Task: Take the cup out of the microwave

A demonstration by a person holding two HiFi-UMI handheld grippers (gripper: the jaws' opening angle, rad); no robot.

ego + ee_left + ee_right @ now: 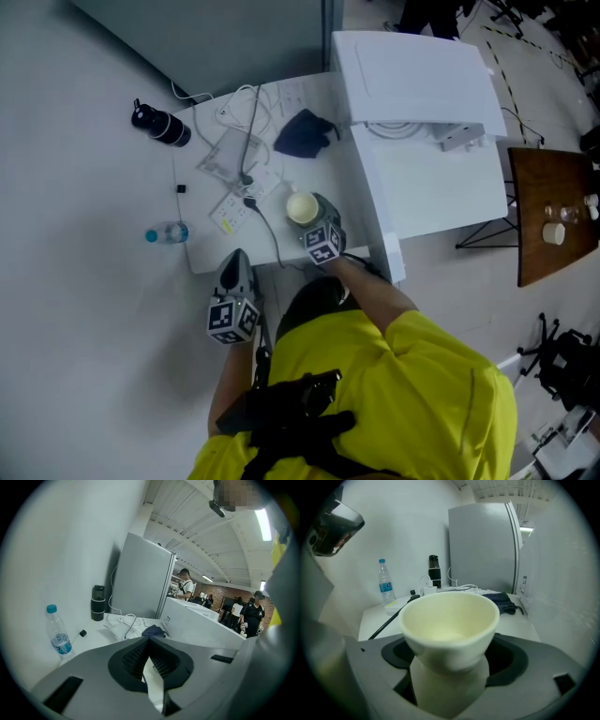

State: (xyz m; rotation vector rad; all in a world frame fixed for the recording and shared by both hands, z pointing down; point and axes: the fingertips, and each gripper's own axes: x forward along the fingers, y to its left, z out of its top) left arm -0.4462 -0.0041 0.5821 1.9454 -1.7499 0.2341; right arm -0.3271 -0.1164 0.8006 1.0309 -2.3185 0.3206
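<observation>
The cup is out of the microwave and sits between the jaws of the right gripper, which pinch its narrow lower part from both sides. The cup is cream-coloured. It stands upright, with its long axis vertical and its wide mouth pointing up, and inside it looks empty.

In the head view the right gripper points away from the person and downward. The bare forearm reaches forward from a yellow sleeve to the near part of the white table. The cup is over this near part, just beside a black cable. Whether its bottom touches the table I cannot tell.

The left gripper hangs at the table's near left corner, with its jaws pressed together and nothing between them.

Farther out on the table lie a dark blue cloth and white cables. A water bottle and a black flask stand at the left edge by the wall. The microwave stands at the table's right side.
</observation>
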